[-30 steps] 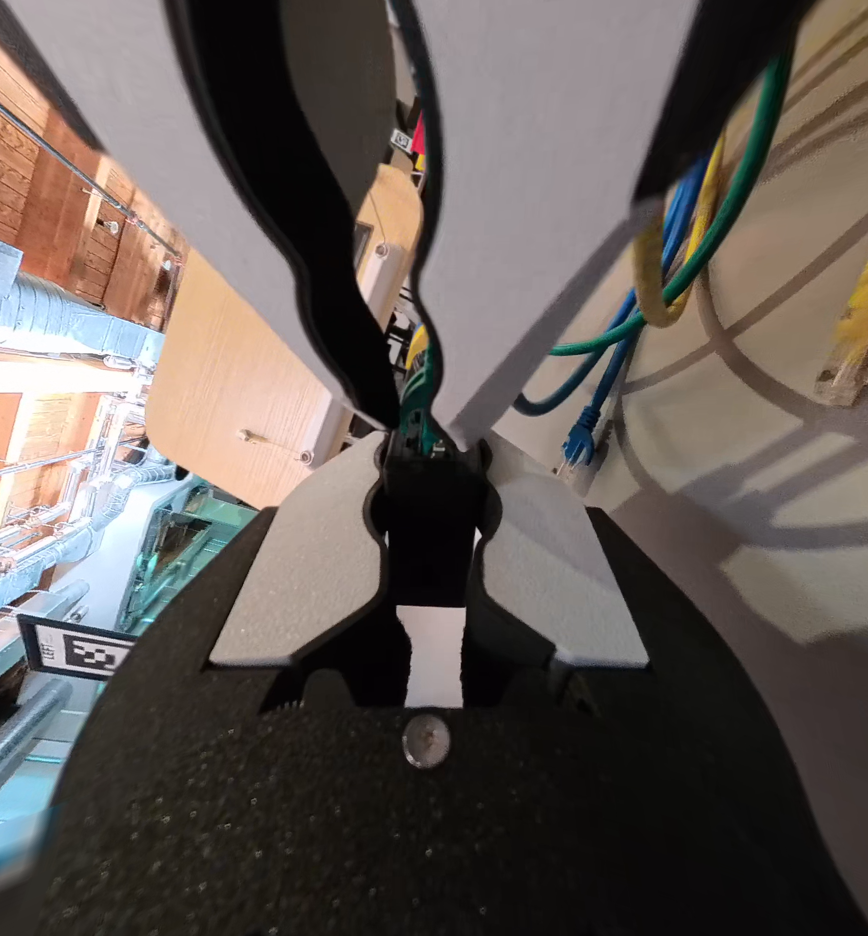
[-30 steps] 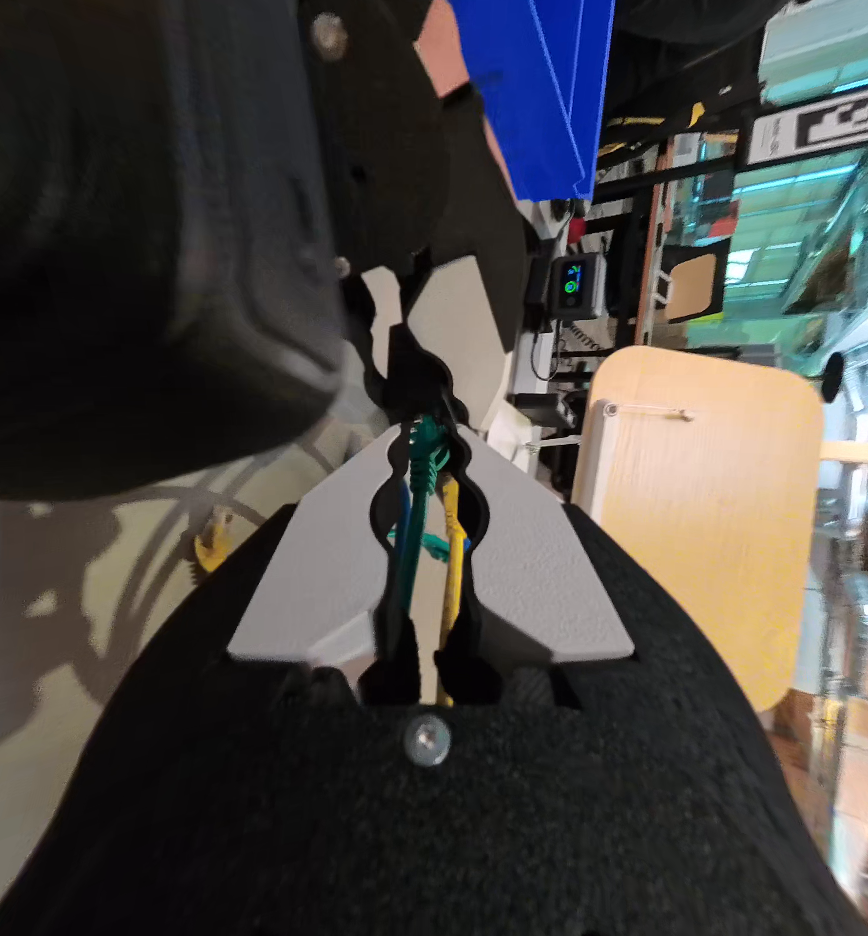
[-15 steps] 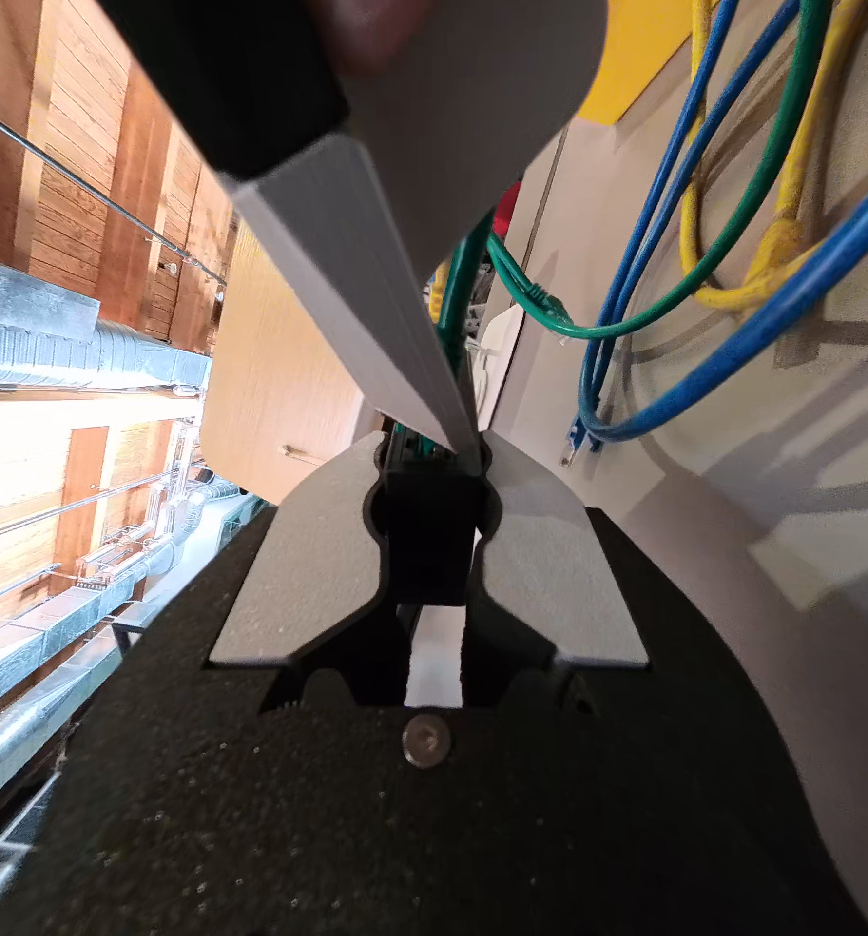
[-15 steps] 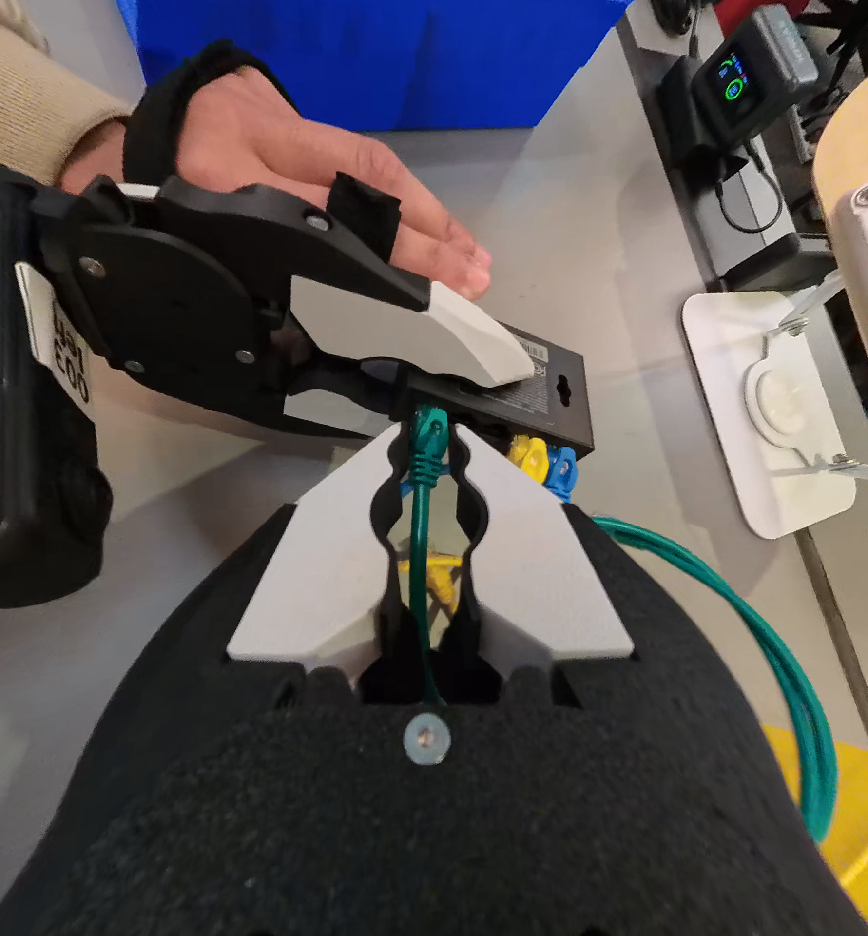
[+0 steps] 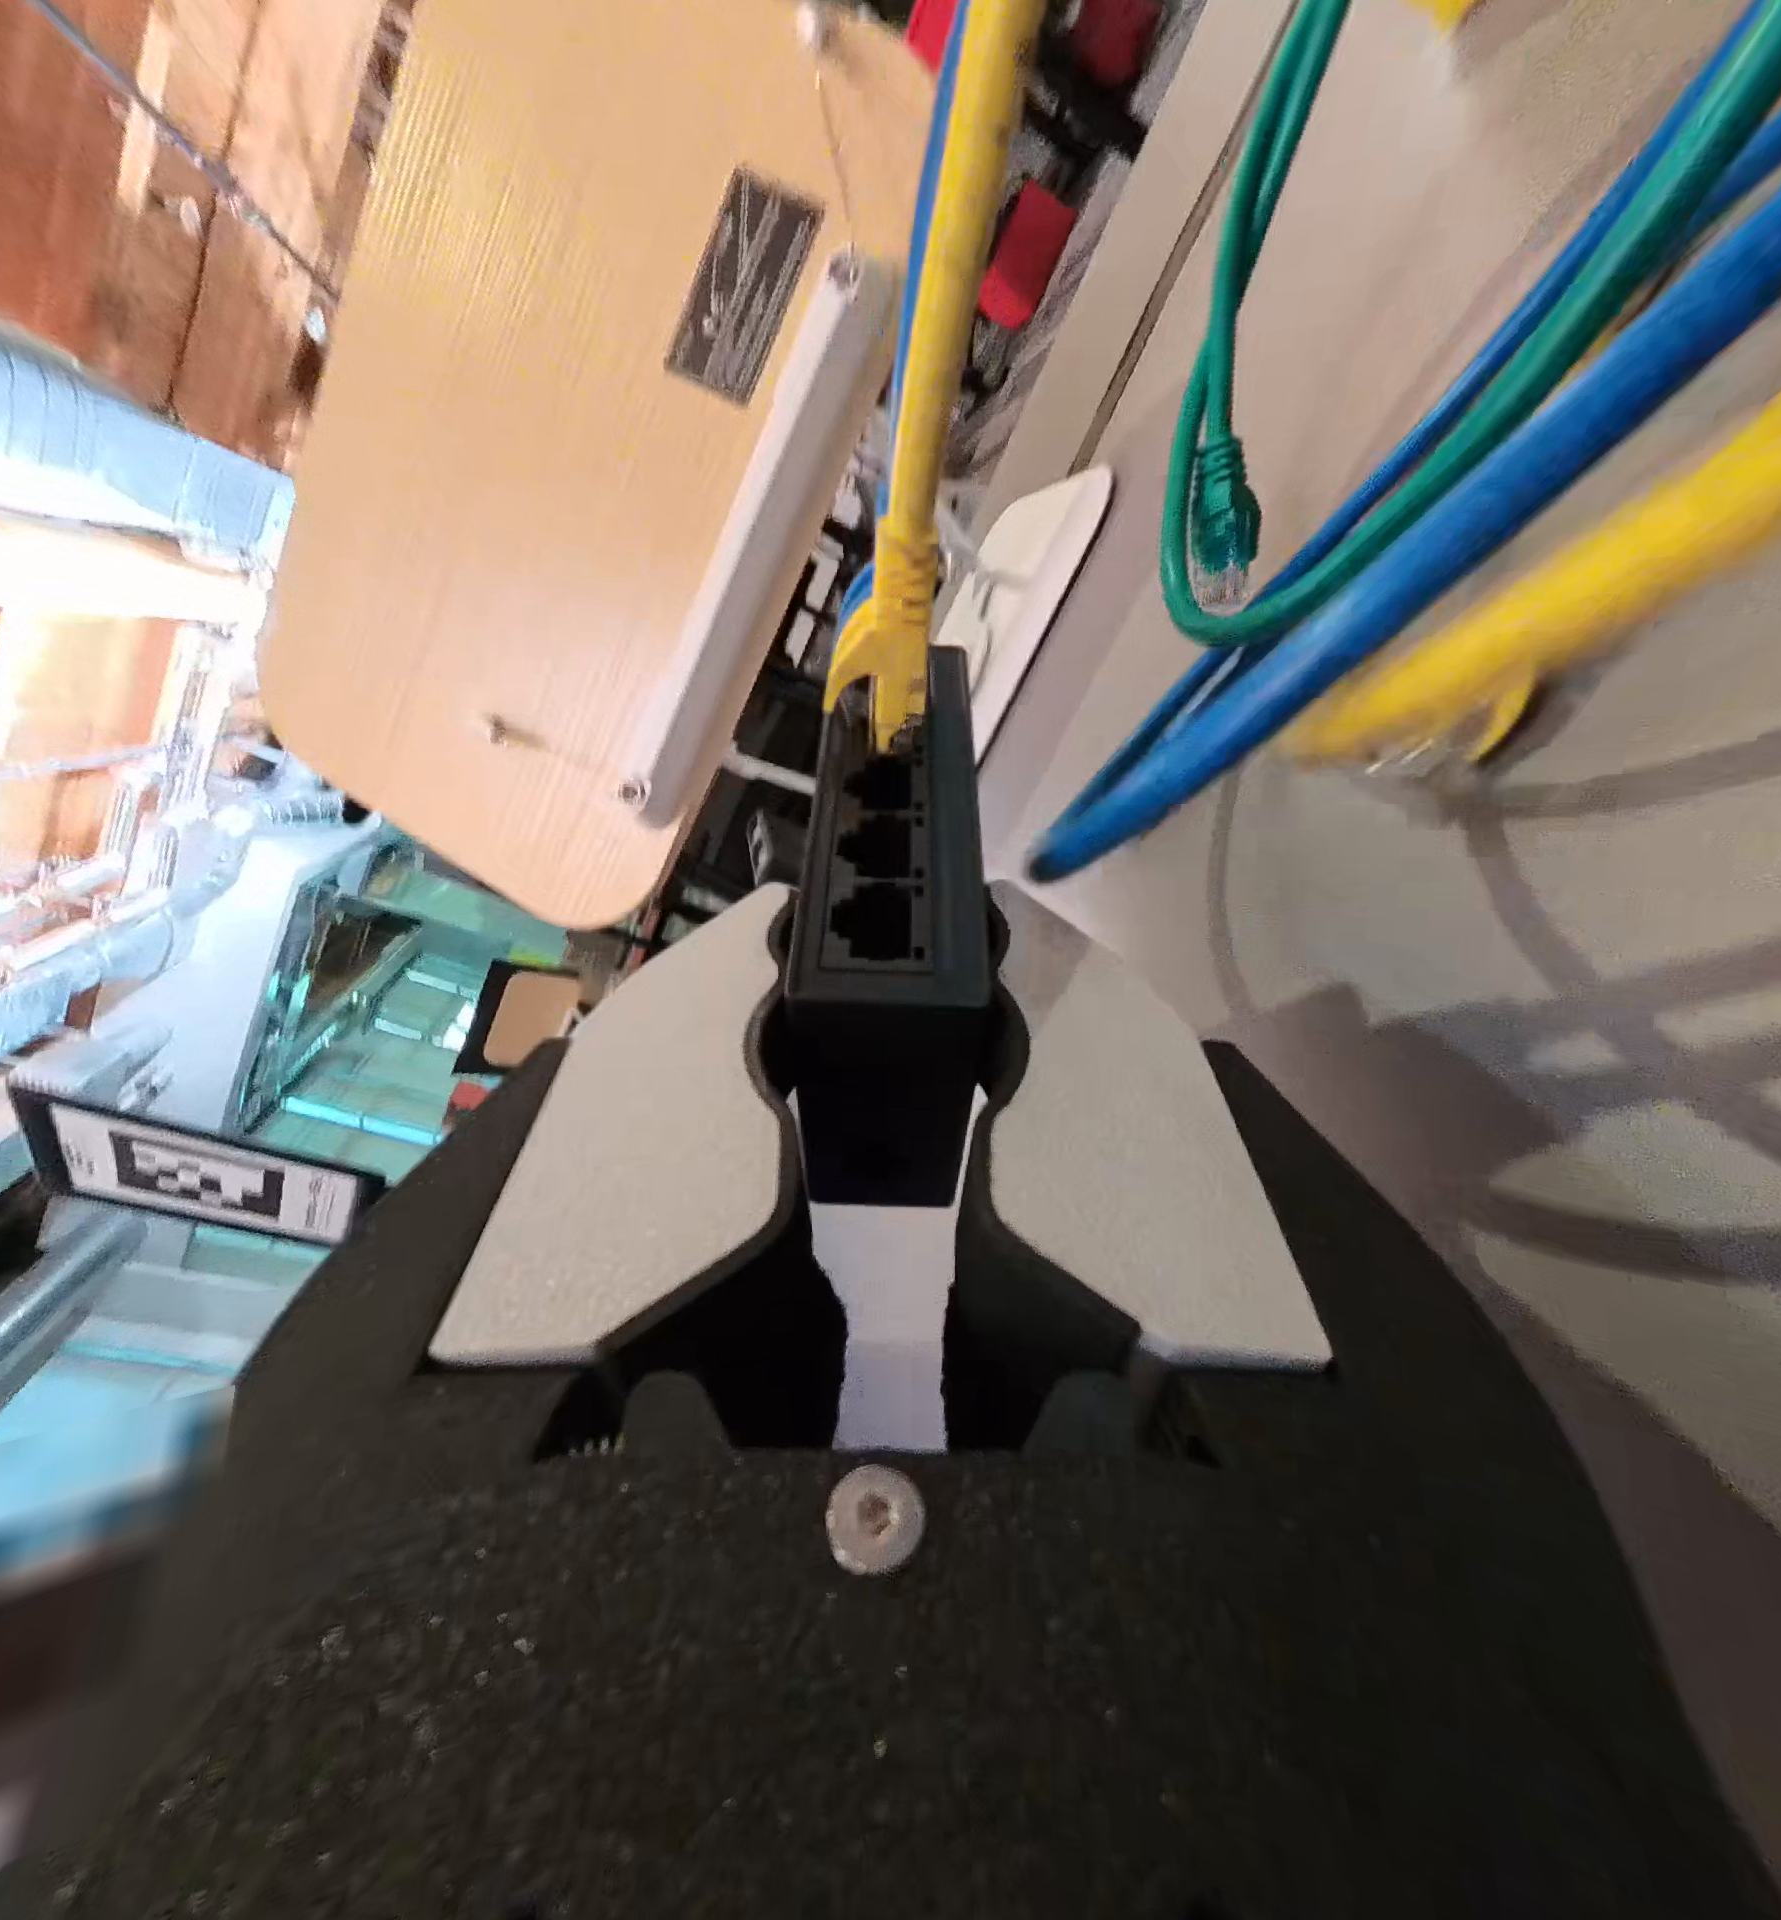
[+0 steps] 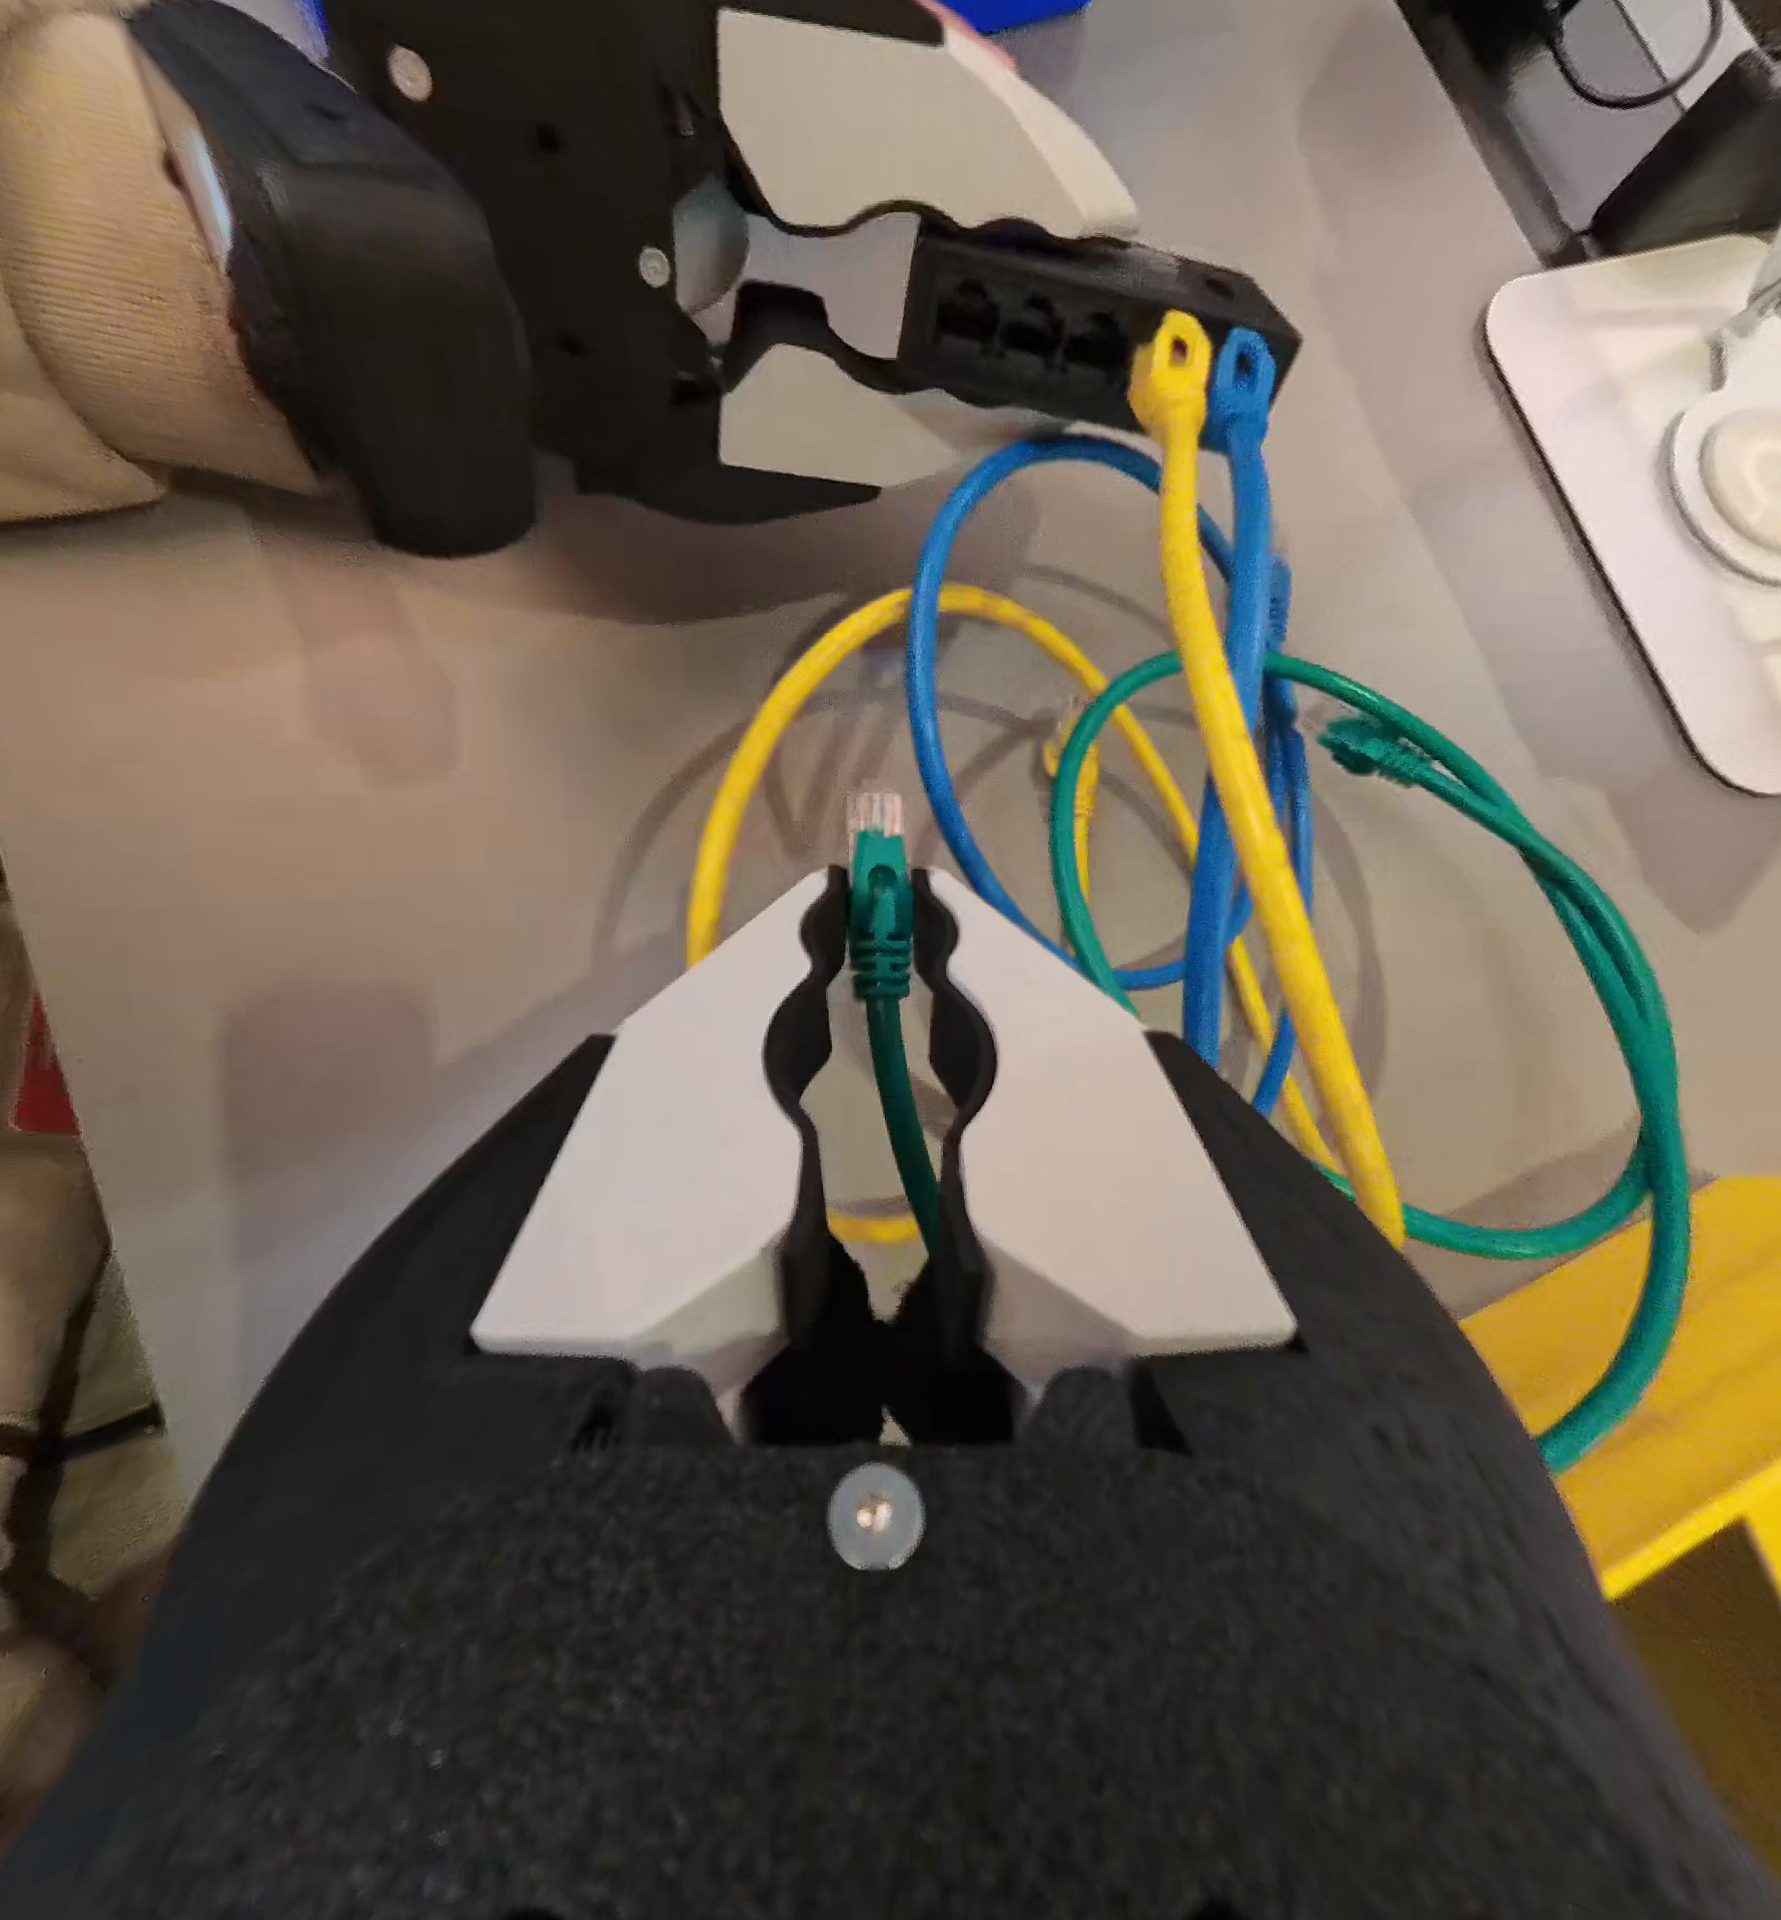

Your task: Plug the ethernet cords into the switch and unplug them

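My left gripper [image 5: 891, 914] is shut on the black switch [image 5: 891, 862] and holds it above the grey table; it also shows in the right wrist view [image 6: 896, 281] clamping the switch [image 6: 1083, 312]. Three ports nearest me are empty. A yellow cord [image 6: 1177, 395] and a blue cord [image 6: 1241, 390] are plugged into the far ports. My right gripper [image 6: 878, 894] is shut on the green cord's plug [image 6: 878, 914], clear tip forward, well away from the switch. The green cord's other plug [image 6: 1369, 746] lies loose on the table.
Loops of yellow, blue and green cable [image 6: 1125, 831] lie on the grey table [image 6: 346, 779]. A white stand base [image 6: 1634, 499] sits at the right, a yellow surface [image 6: 1696, 1351] at the lower right. A person's beige sleeve [image 6: 44, 343] is at the left. A wooden board [image 5: 553, 468] shows behind. Some 15 cm of space lies between my two pairs of fingers.
My right gripper has pulled the green plug out of the switch and drawn back from it. The left gripper still holds the switch, which now shows three empty ports.
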`<state>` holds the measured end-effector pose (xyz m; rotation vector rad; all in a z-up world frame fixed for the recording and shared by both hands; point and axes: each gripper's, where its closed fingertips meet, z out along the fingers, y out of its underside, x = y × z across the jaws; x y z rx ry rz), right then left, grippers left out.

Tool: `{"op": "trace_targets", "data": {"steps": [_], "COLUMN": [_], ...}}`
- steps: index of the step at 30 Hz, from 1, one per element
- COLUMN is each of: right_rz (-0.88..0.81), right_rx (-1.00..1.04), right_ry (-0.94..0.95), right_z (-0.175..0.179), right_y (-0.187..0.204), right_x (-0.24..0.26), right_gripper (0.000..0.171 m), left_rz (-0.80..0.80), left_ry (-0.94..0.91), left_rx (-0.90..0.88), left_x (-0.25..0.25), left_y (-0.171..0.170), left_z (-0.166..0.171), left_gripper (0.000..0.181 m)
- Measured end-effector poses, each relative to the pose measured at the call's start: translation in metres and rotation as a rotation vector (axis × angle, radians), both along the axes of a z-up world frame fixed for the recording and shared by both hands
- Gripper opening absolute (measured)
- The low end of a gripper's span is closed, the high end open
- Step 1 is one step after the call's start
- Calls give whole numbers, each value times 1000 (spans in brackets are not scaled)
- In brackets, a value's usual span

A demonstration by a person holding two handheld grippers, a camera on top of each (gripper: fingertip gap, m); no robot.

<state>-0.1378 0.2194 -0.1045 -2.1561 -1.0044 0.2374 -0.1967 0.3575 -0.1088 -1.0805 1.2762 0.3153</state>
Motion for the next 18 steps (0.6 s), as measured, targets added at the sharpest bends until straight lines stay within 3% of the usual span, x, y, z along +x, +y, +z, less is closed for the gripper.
{"op": "trace_targets", "data": {"steps": [5, 8, 13, 15, 18], "right_rz": [-21, -112, -134, -162, -202], "right_rx": [21, 174, 549, 685, 710], "right_ry": [-2, -69, 71, 187, 344], "right_z": [-16, -21, 59, 106, 151], "right_y": [-20, -14, -31, -42, -45], "right_x": [-4, 7, -4, 4, 31], "right_gripper": [12, 12, 12, 12, 12], "left_rz": [-29, -122, -187, -331, -444], "left_ry": [-16, -87, -153, -152, -55], "left_rx": [2, 8, -37, -60, 26], "left_x": [-1, 0, -4, 0, 0], "left_y": [1, -11, -18, -35, -63], "left_z": [2, 16, 22, 23, 21], "left_gripper": [29, 29, 29, 29, 29]}}
